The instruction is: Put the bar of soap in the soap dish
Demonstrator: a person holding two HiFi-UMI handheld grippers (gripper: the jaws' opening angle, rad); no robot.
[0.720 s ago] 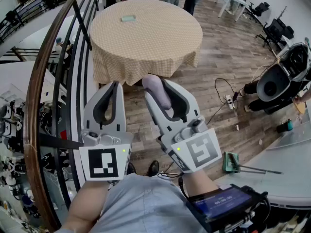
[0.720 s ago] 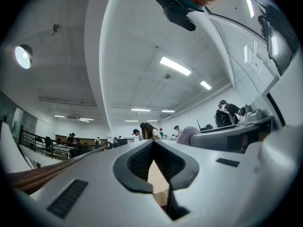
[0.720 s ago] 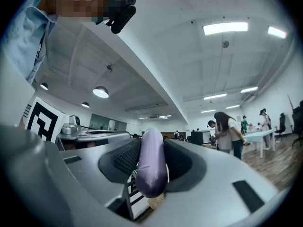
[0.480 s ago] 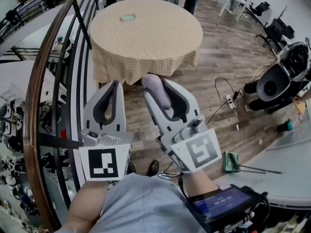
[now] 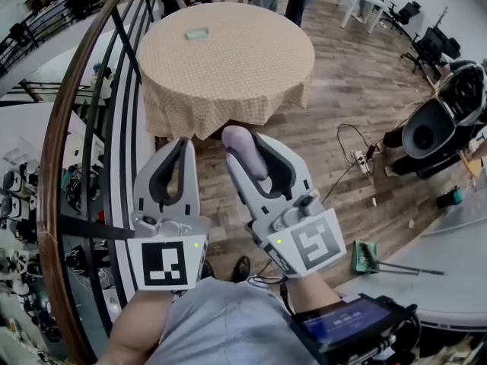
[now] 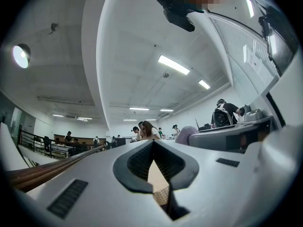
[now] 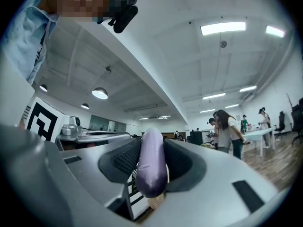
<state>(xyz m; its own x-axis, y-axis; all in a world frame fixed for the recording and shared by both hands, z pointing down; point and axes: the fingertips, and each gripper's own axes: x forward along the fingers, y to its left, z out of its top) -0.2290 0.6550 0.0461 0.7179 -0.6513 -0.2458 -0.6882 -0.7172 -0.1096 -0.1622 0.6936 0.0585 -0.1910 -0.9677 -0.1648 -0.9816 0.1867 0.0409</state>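
The right hand-held gripper (image 5: 248, 152) clamps one bar of soap (image 5: 242, 138), the left hand-held gripper (image 5: 181, 143) is closed and empty, and one soap dish (image 5: 199, 32) lies on the desk (image 5: 243, 63) ahead.

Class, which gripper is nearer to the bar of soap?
Right. The right gripper is clamped on the bar of soap; the left gripper, shut and empty, is beside it, not touching.

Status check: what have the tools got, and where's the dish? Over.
Left tool shut, empty. Right tool shut on purple bar of soap. Soap dish on round table ahead. Railing close at left.
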